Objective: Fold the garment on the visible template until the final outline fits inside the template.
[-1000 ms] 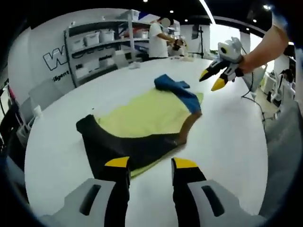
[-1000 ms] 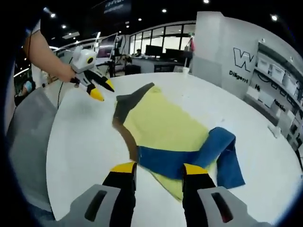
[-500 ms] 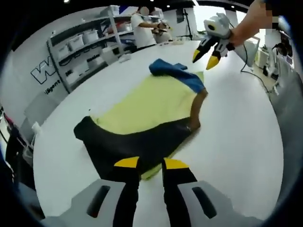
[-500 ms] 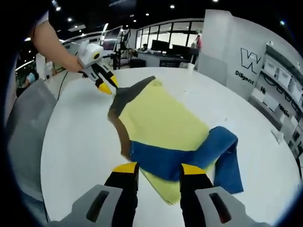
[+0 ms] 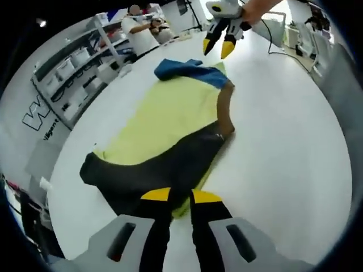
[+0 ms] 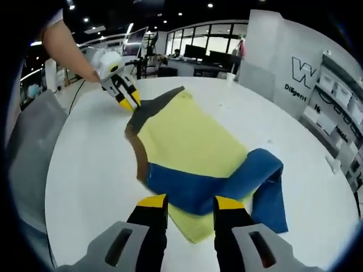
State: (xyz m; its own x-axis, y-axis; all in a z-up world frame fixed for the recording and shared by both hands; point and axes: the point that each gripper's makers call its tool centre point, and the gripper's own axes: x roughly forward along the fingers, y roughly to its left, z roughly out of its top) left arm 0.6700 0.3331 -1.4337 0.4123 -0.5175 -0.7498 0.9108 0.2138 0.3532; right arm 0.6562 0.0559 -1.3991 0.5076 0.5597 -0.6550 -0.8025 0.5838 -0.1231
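A garment (image 5: 170,113) of yellow, black, blue and brown panels lies flat on a round white table (image 5: 283,141). In the left gripper view its black end is nearest, and my left gripper (image 5: 180,197) is closed down on that near edge, with fabric between the jaws. In the right gripper view the same left gripper (image 6: 129,103) sits at the far black corner of the garment (image 6: 187,141). My right gripper (image 6: 190,202) is open, hovering over the yellow corner beside the blue band. From the left gripper view the right gripper (image 5: 217,50) hangs just past the blue end.
Shelves with white boxes (image 5: 74,56) line the wall beyond the table, and people (image 5: 136,22) stand at the back. A cable (image 5: 278,39) lies on the table's far side. A bare arm (image 6: 62,45) holds the left gripper. The white table (image 6: 85,170) has bare room around the garment.
My left gripper has come down to the black edge and its jaws have narrowed onto the fabric. The right gripper has dropped closer to the blue end, with its jaws slightly narrower.
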